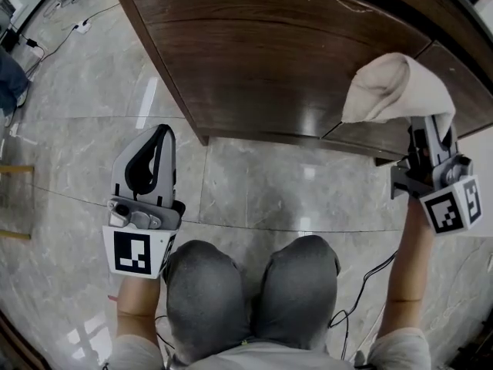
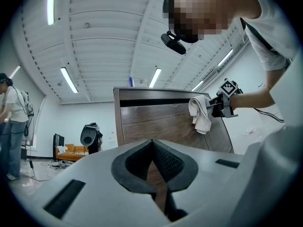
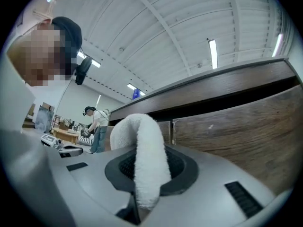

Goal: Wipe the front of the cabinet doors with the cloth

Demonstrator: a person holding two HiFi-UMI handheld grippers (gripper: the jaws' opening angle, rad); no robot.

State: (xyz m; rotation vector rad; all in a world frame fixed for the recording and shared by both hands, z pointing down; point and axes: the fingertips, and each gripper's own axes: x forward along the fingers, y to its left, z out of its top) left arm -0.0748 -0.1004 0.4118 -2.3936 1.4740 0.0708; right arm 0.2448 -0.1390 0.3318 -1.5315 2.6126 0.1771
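Observation:
The dark wooden cabinet stands in front of me, and a seam splits its front into a left door and a right door. My right gripper is shut on a white cloth. The cloth bunches above the jaws, close to the seam at the cabinet's right part; I cannot tell if it touches the wood. In the right gripper view the cloth loops up out of the shut jaws. My left gripper is held low at the left over the floor, shut and empty, clear of the cabinet.
Grey marble floor runs below the cabinet. My knees are at the bottom centre. A black cable lies by my right arm. A power strip lies at the far left. Another person stands far off.

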